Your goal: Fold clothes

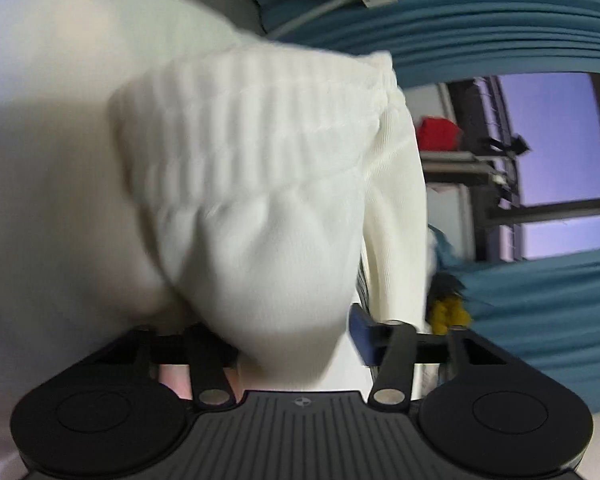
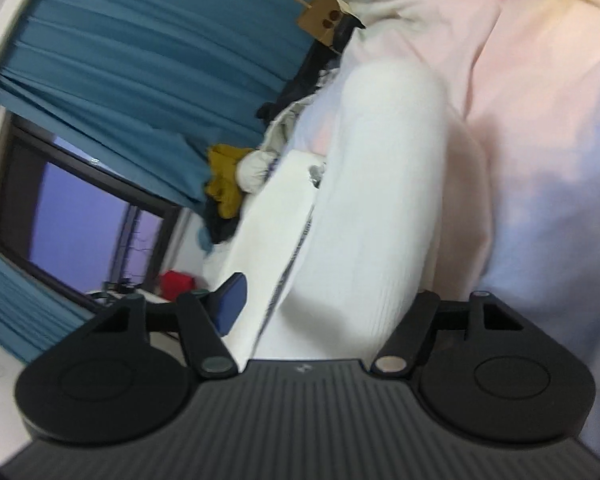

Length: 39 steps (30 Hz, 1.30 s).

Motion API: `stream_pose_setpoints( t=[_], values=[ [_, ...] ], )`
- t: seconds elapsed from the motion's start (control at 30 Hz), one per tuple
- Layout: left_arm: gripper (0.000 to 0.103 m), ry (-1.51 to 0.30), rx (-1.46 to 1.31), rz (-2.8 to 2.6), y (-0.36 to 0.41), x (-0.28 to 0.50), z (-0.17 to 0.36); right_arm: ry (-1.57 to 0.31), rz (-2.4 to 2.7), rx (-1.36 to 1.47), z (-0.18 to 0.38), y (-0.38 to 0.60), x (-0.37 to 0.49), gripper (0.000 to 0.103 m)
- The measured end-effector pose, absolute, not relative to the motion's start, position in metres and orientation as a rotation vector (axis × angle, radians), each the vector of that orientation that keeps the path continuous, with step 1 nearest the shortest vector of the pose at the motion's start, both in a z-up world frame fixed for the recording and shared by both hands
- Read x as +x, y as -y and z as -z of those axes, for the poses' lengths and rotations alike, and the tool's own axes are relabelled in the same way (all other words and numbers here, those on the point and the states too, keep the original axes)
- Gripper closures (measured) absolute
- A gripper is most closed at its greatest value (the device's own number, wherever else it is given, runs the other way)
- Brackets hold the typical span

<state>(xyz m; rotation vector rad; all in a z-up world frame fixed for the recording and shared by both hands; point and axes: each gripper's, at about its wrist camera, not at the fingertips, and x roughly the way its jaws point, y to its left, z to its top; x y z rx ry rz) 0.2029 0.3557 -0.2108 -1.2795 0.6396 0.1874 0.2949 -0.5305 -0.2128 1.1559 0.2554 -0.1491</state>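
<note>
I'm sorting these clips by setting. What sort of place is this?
Probably a bedroom at home: teal curtains beside a window, pale pink bedding, and a paper bag among heaped clothes.

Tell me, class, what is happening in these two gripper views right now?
A person holding a gripper in each hand is handling a white ribbed garment, lifted close to both cameras. The left gripper has the cloth bunched between its fingers, ribbed hem uppermost. The right gripper grips another part of it, which hangs in a long fold over pale pink bedding. Teal curtains and a window sit behind. No finished fold is visible yet.
</note>
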Motion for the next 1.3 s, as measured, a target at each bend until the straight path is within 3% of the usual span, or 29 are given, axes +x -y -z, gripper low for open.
stream_pose_setpoints(
  t=[0.07, 0.1, 0.2, 0.3, 0.53, 0.87, 1.0, 1.17, 1.3],
  values=[
    [0.069, -0.682, -1.195, -0.238, -0.349, 0.215, 0.199, -0.268, 0.192, 1.136, 0.215, 0.525, 0.303, 0.042],
    [0.074, -0.702, -1.132, -0.255, -0.344, 0.22, 0.192, -0.287, 0.218, 1.098, 0.216, 0.522, 0.305, 0.054],
    [0.082, -0.705, -1.05, -0.287, -0.336, 0.222, 0.175, -0.31, 0.263, 1.03, 0.217, 0.52, 0.307, 0.078],
    [0.085, -0.666, -1.06, -0.315, -0.334, 0.213, 0.159, -0.277, 0.271, 1.077, 0.214, 0.523, 0.302, 0.09],
    [0.087, -0.591, -1.076, -0.335, -0.332, 0.192, 0.104, -0.205, 0.282, 1.105, 0.176, 0.513, 0.256, 0.091],
    [0.086, -0.629, -1.026, -0.204, -0.366, 0.097, 0.035, -0.236, 0.276, 1.166, 0.141, 0.525, 0.154, 0.092],
    [0.086, -0.697, -1.037, -0.205, -0.373, 0.059, 0.055, -0.255, 0.329, 1.116, 0.132, 0.522, 0.115, 0.092],
    [0.085, -0.743, -1.011, -0.233, -0.374, 0.038, 0.109, -0.449, 0.462, 1.115, 0.176, 0.523, 0.105, 0.092],
    [0.079, -0.741, -0.974, -0.227, -0.37, 0.024, 0.118, -0.459, 0.466, 1.304, 0.209, 0.539, 0.095, 0.091]
  ],
)
